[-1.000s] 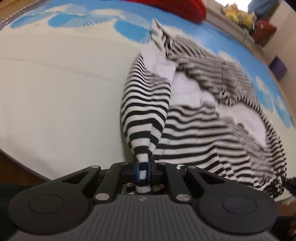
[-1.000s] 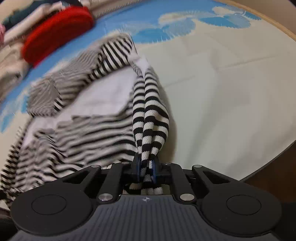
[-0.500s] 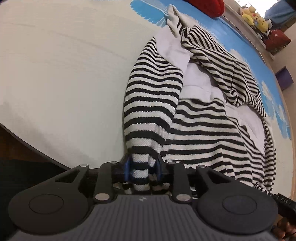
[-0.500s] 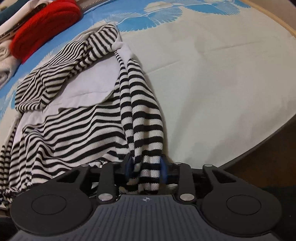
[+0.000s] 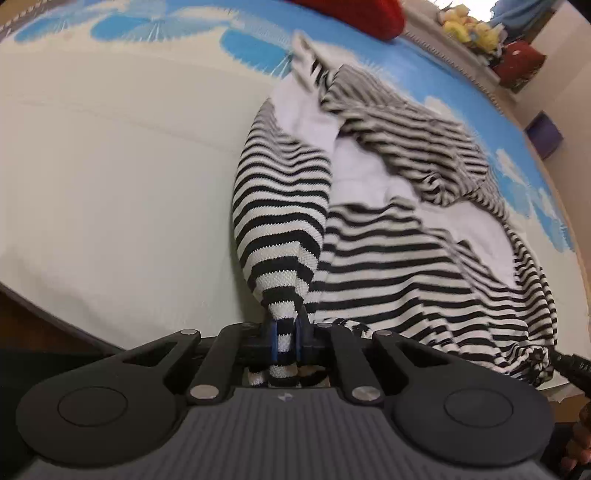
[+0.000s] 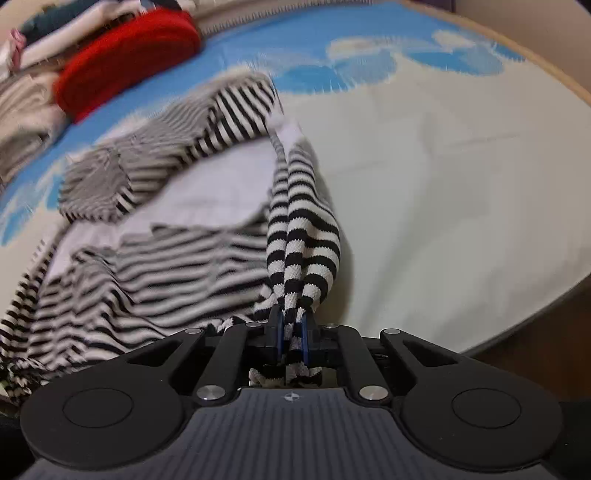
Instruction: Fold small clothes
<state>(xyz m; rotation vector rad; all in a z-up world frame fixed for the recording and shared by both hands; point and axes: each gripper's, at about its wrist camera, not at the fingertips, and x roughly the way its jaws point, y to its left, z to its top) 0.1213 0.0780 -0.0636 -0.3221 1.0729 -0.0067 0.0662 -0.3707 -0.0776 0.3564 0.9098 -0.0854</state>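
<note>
Left gripper (image 5: 284, 334): we see its jaws have just been closing and now clamp a bunched edge of the sweater (image 5: 388, 236); striped knit fills the gap between the blue pads and a bit pokes out behind them
Right gripper (image 6: 291, 332): our other jaws have likewise just been closing and pinch a twisted, doubled strip of the same sweater; a frayed end shows behind the pads
Sweater: black-and-white striped, it runs forward from both sets of jaws and spreads over the mat (image 5: 110, 184); from the left jaws it fans ahead and to the right, from the right jaws ahead and to the left
White parts: we make out plain white fabric ahead of the jaws amid the stripes; whether lining or a panel we cannot tell
Containers: we see none in either view
Mat: pale with blue fan shapes at its far side, it lies under the sweater and ends at a curved rim near the jaws
Red cloth (image 6: 125, 55): far ahead and left of the right jaws, well apart from the sweater; cut off at the top edge in the left view
Hard to make out: the far stripes are motion-blurred in both views; the heap of cloth (image 6: 26, 92) beside the red cloth is smeared; the yellow toys (image 5: 467, 27) far ahead and right of the left jaws are too small to read
</note>
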